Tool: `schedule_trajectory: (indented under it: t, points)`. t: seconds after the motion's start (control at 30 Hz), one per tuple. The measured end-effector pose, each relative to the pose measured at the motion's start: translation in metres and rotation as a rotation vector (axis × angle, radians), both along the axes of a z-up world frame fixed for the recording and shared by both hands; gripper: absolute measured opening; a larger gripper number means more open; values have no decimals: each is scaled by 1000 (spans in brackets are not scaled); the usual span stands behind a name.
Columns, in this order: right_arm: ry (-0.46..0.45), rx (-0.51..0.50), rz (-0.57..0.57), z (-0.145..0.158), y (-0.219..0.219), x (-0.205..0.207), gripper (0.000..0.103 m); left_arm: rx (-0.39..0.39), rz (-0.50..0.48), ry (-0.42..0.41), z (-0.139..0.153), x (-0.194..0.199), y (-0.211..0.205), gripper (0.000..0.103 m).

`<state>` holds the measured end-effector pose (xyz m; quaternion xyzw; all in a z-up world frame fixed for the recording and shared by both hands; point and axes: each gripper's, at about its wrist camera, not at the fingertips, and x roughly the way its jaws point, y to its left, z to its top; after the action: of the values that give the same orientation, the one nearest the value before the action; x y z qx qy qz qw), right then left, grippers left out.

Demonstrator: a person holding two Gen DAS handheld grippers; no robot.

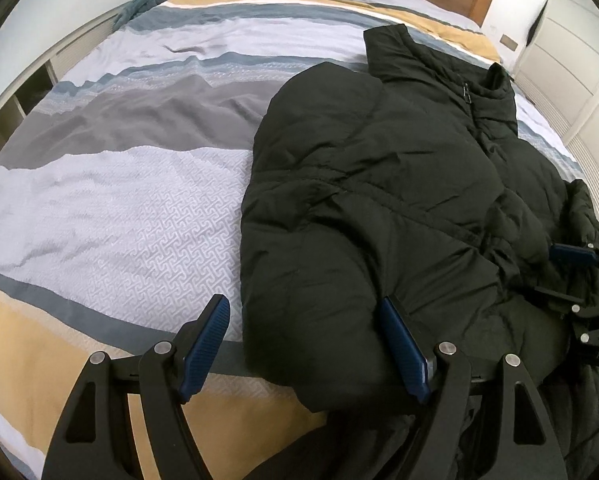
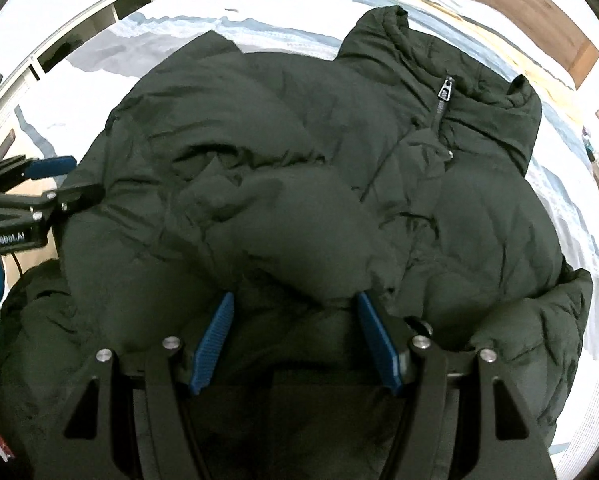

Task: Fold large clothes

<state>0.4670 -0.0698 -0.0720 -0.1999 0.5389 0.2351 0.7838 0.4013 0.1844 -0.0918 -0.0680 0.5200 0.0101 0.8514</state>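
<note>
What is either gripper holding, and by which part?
Nothing is clamped: both sets of jaws stand open over the dark puffer jacket, with its near edge bulging between them.

Dark green puffer jacket [image 1: 379,184], quilted, zipped near the collar [image 2: 445,92], lying rumpled on the striped bed [image 1: 139,208], one sleeve folded across the front.

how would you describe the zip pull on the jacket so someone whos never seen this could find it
Start from the bed with its striped grey, white and tan cover; a dark puffy jacket lies on it. Follow the jacket up to its raised collar at the far end. Just below the collar sits the zip pull, the one small shiny metal tab on otherwise matt dark fabric.
</note>
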Motion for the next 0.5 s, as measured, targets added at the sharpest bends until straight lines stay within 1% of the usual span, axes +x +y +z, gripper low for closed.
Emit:
schedule_trajectory:
  t: [0.27, 0.37, 0.5]
  points:
    - [9, 10, 5, -1, -2, -1, 63, -12, 26, 29, 0, 1, 2, 77]
    - [12, 25, 4, -3, -5, -2, 63, 8, 26, 43, -3, 3, 0, 80]
    - [18, 37, 8, -9, -6, -3, 63, 56, 16, 75, -6, 7, -5, 88]
